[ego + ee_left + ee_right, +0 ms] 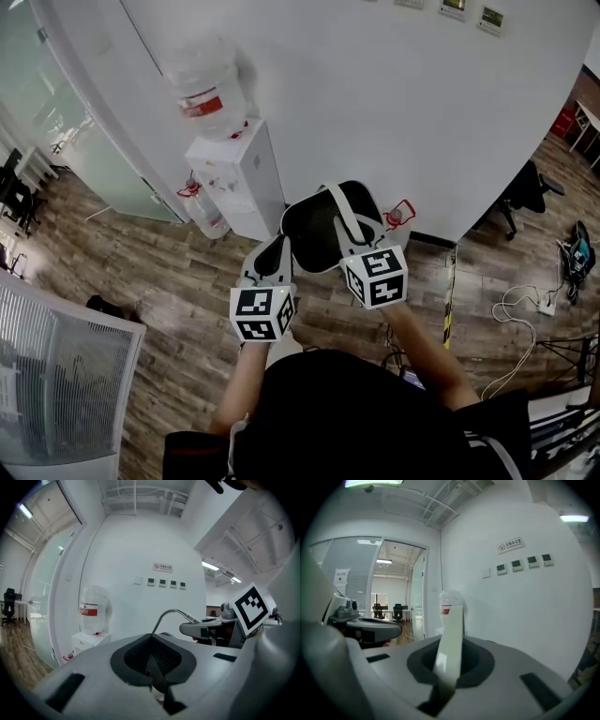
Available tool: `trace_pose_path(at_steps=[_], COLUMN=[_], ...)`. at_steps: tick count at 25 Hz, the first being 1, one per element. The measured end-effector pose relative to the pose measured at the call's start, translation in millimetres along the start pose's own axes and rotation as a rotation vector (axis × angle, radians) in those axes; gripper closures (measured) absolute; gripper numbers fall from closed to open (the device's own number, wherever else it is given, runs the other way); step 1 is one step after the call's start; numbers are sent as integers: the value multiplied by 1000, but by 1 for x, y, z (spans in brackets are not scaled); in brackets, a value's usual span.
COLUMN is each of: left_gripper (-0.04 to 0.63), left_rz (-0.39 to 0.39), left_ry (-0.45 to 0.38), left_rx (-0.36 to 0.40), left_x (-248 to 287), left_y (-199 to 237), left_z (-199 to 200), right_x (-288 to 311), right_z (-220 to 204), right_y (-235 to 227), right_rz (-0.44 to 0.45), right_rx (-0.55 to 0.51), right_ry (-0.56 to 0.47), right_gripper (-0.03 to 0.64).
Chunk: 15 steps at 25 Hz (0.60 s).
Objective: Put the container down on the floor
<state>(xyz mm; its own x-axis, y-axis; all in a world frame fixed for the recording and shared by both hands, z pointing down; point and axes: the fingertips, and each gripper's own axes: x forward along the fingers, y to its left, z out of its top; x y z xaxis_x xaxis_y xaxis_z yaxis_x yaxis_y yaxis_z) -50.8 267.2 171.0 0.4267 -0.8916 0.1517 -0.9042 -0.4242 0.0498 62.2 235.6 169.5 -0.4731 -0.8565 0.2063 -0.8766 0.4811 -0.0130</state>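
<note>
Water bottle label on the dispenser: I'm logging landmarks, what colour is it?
Red label on the clear plastic water bottle; the head view shows it best.

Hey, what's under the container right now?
Wood floor shows all around the container. The patch directly beneath it is covered by the container itself, so I cannot tell what lies there.

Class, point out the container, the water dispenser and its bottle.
container (314, 234), head view, on its black body.
water dispenser (239, 178), head view, on its white cabinet.
bottle (202, 105), head view, on its red label.
</note>
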Motion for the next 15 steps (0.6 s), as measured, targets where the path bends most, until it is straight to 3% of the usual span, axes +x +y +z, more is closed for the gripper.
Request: trace_pose_path(at_steps=[8,11,15], left_gripper=[578,578,578], left_rz=[58,48,38], left_ry=[-57,-66,-54], left_rx=[27,60,47], left_x=[-12,-11,-4], left_y=[14,11,15], left_z=[21,21,18], right_x=[-2,4,15], right_z=[-2,-4,-4], right_y=[-1,1,3], right_rz=[15,25,41], right_rx=[-13,-14,-10], right_ry=[10,19,31], right_gripper=[586,586,586])
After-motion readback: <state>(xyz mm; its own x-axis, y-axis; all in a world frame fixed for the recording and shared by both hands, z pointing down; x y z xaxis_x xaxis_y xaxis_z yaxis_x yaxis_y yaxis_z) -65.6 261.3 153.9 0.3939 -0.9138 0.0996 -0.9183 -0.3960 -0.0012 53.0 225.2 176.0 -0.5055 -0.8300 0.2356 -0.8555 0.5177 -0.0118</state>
